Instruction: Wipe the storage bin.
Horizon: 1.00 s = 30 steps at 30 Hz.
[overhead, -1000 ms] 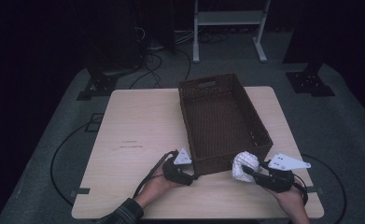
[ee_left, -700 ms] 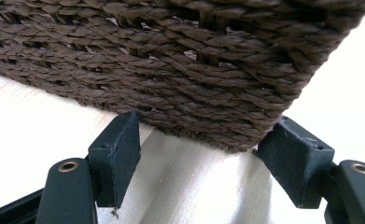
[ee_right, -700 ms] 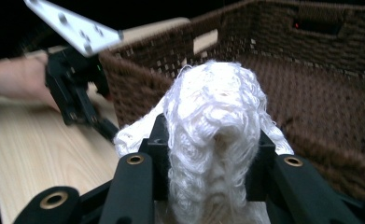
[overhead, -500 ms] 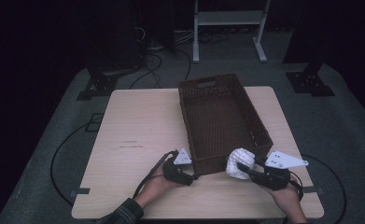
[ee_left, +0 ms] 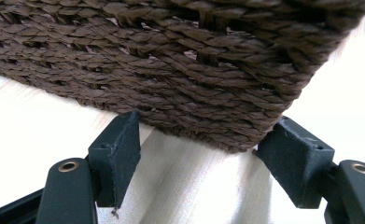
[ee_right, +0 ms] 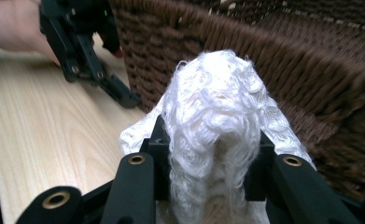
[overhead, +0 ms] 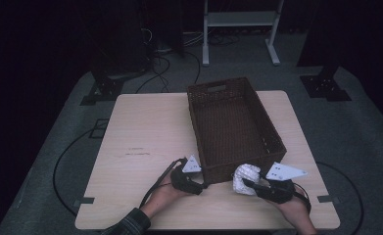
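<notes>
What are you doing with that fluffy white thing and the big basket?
A person sits at a wooden table with a gripper in each hand. The right gripper is clamped on a fluffy white cloth, holding it just outside the near wall of the brown woven basket. The left gripper sits with its jaws apart at the basket's near corner, one on each side of it. The cloth is not in the basket yet, so it probably goes in next.
</notes>
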Tool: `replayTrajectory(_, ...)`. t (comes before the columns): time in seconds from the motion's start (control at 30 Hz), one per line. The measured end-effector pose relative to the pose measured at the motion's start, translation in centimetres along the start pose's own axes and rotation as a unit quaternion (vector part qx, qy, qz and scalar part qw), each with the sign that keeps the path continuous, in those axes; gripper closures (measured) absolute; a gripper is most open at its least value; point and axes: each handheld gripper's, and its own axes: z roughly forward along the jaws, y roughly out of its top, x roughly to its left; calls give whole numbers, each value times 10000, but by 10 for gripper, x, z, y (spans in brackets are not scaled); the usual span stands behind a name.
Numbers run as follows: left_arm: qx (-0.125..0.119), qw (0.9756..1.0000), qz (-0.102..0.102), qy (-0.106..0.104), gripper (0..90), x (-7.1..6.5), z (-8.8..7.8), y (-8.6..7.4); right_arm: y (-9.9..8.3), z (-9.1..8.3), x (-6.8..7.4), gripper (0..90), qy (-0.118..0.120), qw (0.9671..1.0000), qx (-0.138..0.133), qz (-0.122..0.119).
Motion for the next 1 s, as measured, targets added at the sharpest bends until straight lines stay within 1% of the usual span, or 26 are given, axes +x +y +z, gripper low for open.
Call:
replayTrajectory(0.07, 1, 10000, -1, 0, 294, 0, 0, 0, -3, 5, 0, 637, 2, 10000, 85, 0)
replayTrajectory(0.23, 0, 10000, 0, 1, 294, 0, 0, 0, -9, 11, 0, 637, 68, 9998, 156, 32)
replayTrajectory(0.27, 1, 10000, -2, 0, 294, 0, 0, 0, -11, 14, 0, 636, 107, 9997, 227, 60)
replayTrajectory(0.33, 2, 10000, -2, 2, 295, 0, 0, 0, -12, 16, 1, 635, 127, 9996, 263, 66)
replayTrajectory(0.37, 2, 10000, 15, 8, 295, 0, 0, 0, -15, 22, 1, 635, 145, 9989, 433, 36)
replayTrajectory(0.4, 2, 10000, 13, 7, 295, 0, 0, 0, -15, 22, 1, 635, 145, 9989, 433, 36)
replayTrajectory(0.47, 2, 10000, -5, 2, 295, 0, 0, 0, -17, 27, 2, 634, 186, 9984, 531, 57)
replayTrajectory(0.57, 1, 10000, -4, 2, 295, 0, 0, 0, -18, 32, 3, 635, 221, 9981, 566, 63)
replayTrajectory(0.7, 1, 10000, -3, 2, 295, 0, 0, 0, -18, 31, 3, 634, 220, 9981, 560, 92)
replayTrajectory(0.77, 1, 10000, 13, 8, 295, 0, 0, 0, -17, 29, 4, 633, 199, 9985, 511, 66)
replayTrajectory(0.8, 2, 10000, 13, 8, 295, 0, 0, 0, -13, 26, 5, 633, 219, 9990, 397, 58)
replayTrajectory(0.83, 1, 10000, -7, 3, 295, 0, 0, 0, -13, 26, 5, 633, 219, 9990, 397, 58)
replayTrajectory(1.0, 1, 10000, -6, 3, 295, 0, 0, 0, -4, 17, 7, 632, 194, 9997, 123, -19)
